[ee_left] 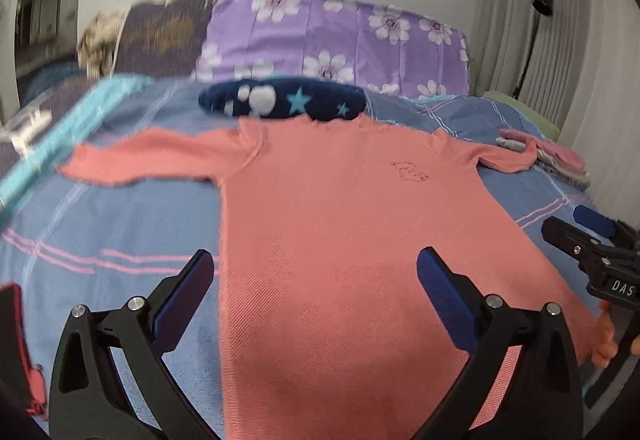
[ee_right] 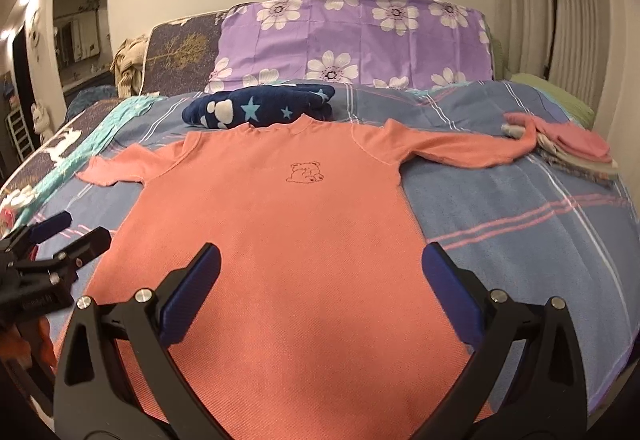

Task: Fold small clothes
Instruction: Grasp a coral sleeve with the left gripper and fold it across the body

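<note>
A pink shirt lies flat on the bed, ready to be folded.

The shirt is the landmark here, spread out face up on the blue striped blanket with its little bear showing, most likely so it is easy to fold. To the left of the shirt, the left tongs hang over its bottom left edge, wide open and holding nothing. Over the lower middle of the shirt are the right tongs, wide open too and empty. Both look ready to grab the bottom hem. Just behind the shirt's neck sits a dark blue star blanket. At the tip of the shirt's right sleeve is a pile of folded clothes, likely the finished ones.
</note>
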